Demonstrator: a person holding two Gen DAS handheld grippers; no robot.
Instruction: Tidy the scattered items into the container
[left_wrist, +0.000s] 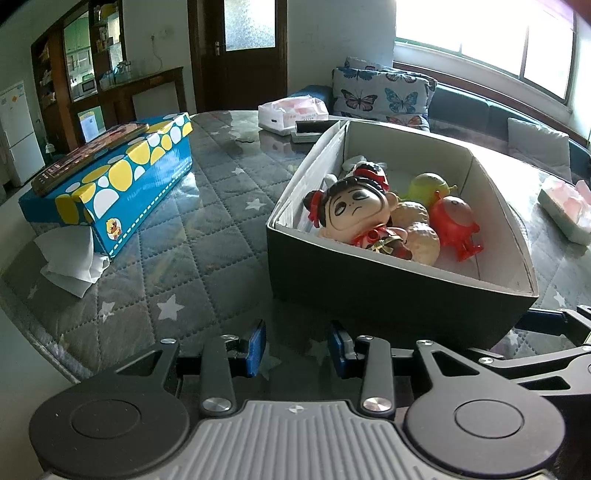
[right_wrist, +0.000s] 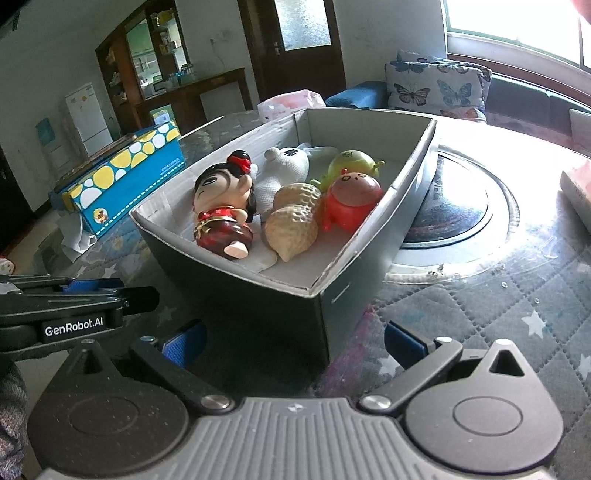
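Box (left_wrist: 388, 295) sits mid-table (left_wrist: 192, 229), near corner toward both hand-held grippers; doll (left_wrist: 364, 214), peanut (left_wrist: 419, 232), red toy (left_wrist: 456, 225) inside. Doll lies along box's long axis. Left hand-held gripper (left_wrist: 297, 345) narrowly open, empty; right hand-held gripper (right_wrist: 295, 343) wide open, empty, bare table before each.

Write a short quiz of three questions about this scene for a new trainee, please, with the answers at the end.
1. True or false: the left gripper holds a toy.
2. Which toy lies nearest the red round toy in the grey box? A) peanut toy B) white knitted toy C) blue tissue box
3. What stands directly behind the red round toy?

Key:
1. False. Both the left and the right gripper are open and empty.
2. A
3. The green toy.
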